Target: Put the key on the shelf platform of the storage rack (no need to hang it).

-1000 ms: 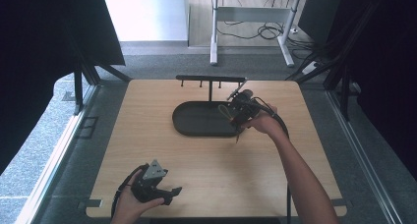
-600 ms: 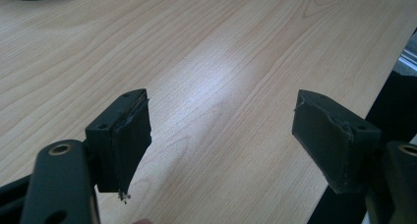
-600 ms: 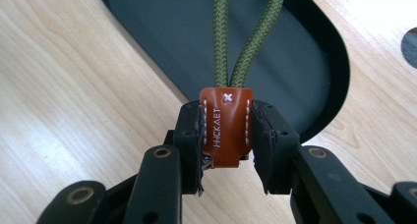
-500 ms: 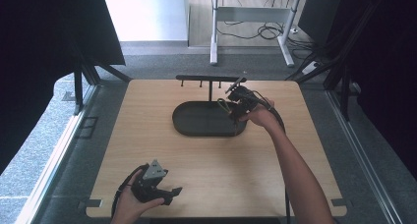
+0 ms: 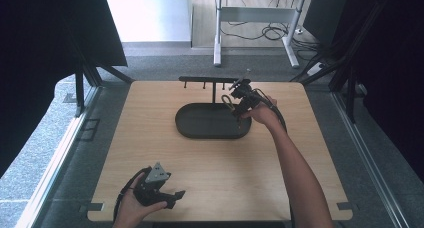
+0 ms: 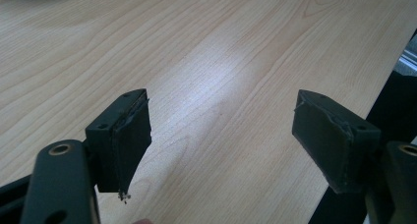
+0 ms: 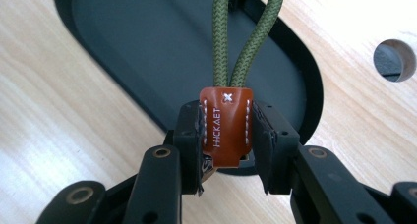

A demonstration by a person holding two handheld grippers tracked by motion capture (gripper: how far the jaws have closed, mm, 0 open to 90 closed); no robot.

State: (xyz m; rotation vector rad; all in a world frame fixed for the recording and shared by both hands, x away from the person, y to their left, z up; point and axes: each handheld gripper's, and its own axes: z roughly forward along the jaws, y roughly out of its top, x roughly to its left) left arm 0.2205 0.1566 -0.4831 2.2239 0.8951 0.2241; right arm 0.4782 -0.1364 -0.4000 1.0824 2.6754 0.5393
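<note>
A pale wooden table (image 5: 215, 183) sits among dark curtains. At its near edge the left gripper (image 5: 167, 195) rests low, jaws spread wide over bare wood. Farther back the right gripper (image 5: 239, 100) pinches a brown leather tab (image 7: 226, 126) (stamped lettering, white stitching) whose olive cord loop (image 7: 248, 37) rises above the black oval tray (image 5: 200, 130), before a black hook rack (image 5: 207, 80).
</note>
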